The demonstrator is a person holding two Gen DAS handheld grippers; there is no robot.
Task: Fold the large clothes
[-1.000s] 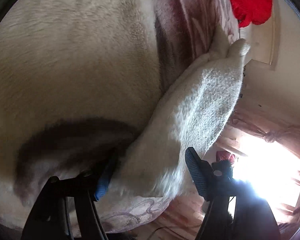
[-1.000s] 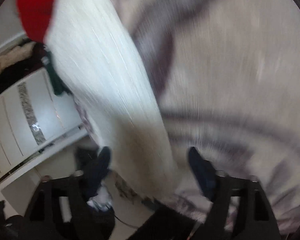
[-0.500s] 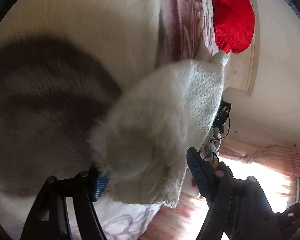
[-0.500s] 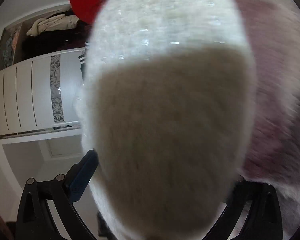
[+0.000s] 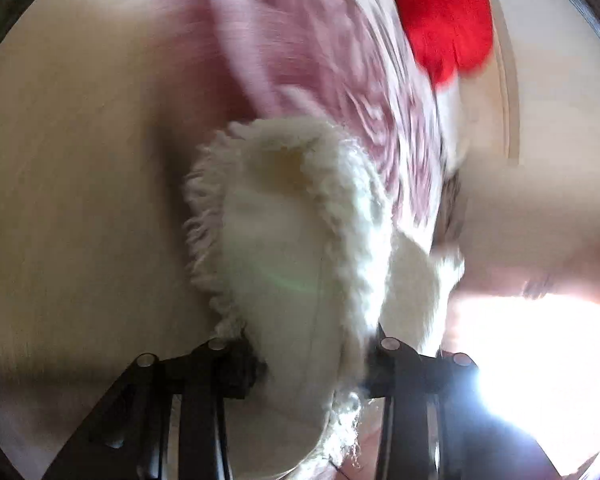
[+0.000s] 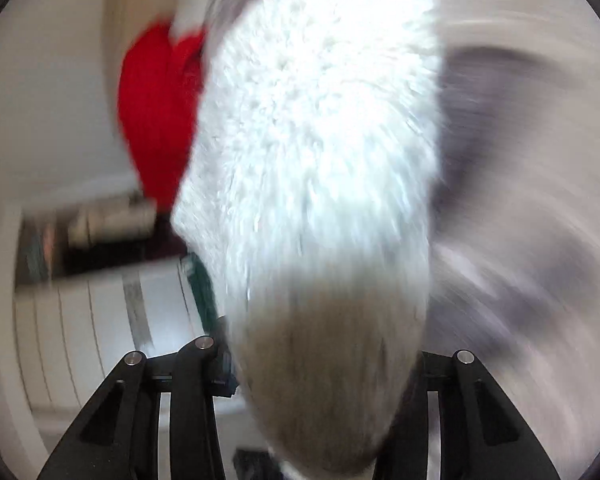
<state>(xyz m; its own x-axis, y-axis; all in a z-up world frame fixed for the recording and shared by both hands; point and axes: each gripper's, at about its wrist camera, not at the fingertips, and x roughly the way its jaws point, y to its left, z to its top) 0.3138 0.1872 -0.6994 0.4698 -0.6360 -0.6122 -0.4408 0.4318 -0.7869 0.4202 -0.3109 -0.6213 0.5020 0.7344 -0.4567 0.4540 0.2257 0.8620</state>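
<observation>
1. Fleece fills both wrist views: a white fluffy garment (image 5: 300, 240) bunches up between the fingers of each tool, over a bed with a pink patterned cover (image 5: 340, 80).

2. The left gripper (image 5: 312, 360) has just been closing, and a thick wad of the garment's edge sits between its fingers; the pads look pressed into the pile, so it appears to hold the cloth.

3. The right gripper (image 6: 320, 364) has likewise just been closing; a rounded fold of the same garment (image 6: 320, 160) is wedged between its fingers and seems clamped.

4. The rest of the garment, cream with dark bands (image 6: 520, 240), trails away to the right in the right wrist view, blurred. Where its far edge lies cannot be told.

5. A red cloth (image 5: 444, 16) lies near the top corner of the bed, apart from the work; a white wardrobe (image 6: 80, 320) stands beyond the bed's side.

6. The step in hand looks like lifting two gripped points to carry a fold across. To do it well, both tools should probably keep the cloth taut between them, travel level together, and lay the edge down square before letting go.

7. Thick pile may slip from the pads, so a deep bite seems wise.
</observation>
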